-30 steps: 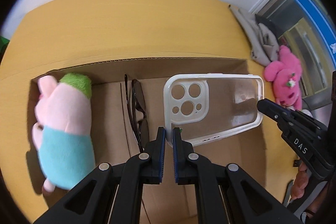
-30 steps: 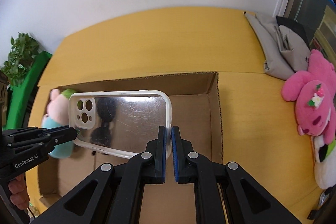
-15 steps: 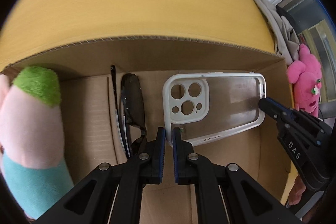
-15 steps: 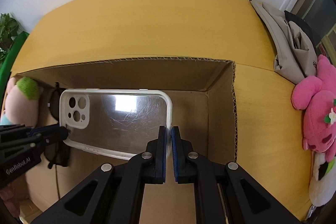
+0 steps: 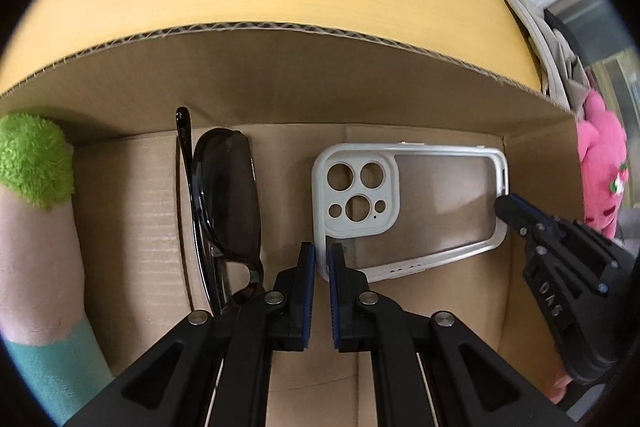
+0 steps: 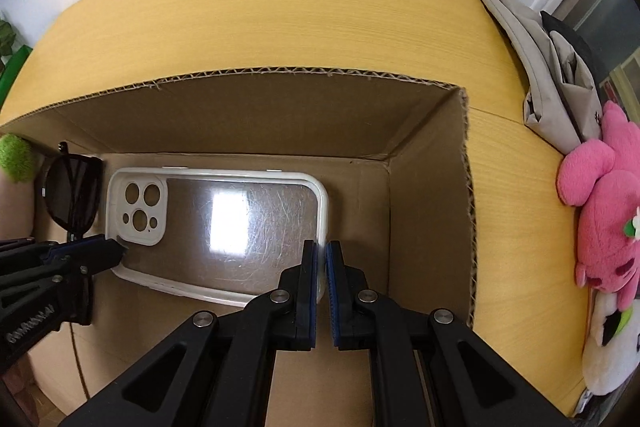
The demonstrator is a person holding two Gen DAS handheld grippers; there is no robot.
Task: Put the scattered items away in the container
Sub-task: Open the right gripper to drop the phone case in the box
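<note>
Left gripper (image 5: 321,255): your jaws are pinched nearly together on the camera-hole end of the phone case (image 5: 440,211), gripping its white rim.
Right gripper (image 6: 322,255): your jaws are narrow too, clamped on the rim at the opposite end of the case.
Phone case: you hold it flat between both tools, down inside the cardboard box (image 5: 280,75), close over the box floor; whether it touches the floor cannot be told.
Sunglasses (image 5: 224,203): they lie in the box just beside the case, on its camera-hole side.
Plush with green top (image 5: 34,159): it sits at the far left end of the box, beyond the sunglasses.
Only your left view shows: the plush's pale body and teal lower part, and the full length of the sunglasses.
Only your right view shows: the box's right wall and its bare corner, a window glare and fine scratches on the case's clear back, the grey bag (image 6: 548,67) and the whole pink plush (image 6: 600,203) on the yellow table (image 6: 280,7), well apart from the box.
</note>
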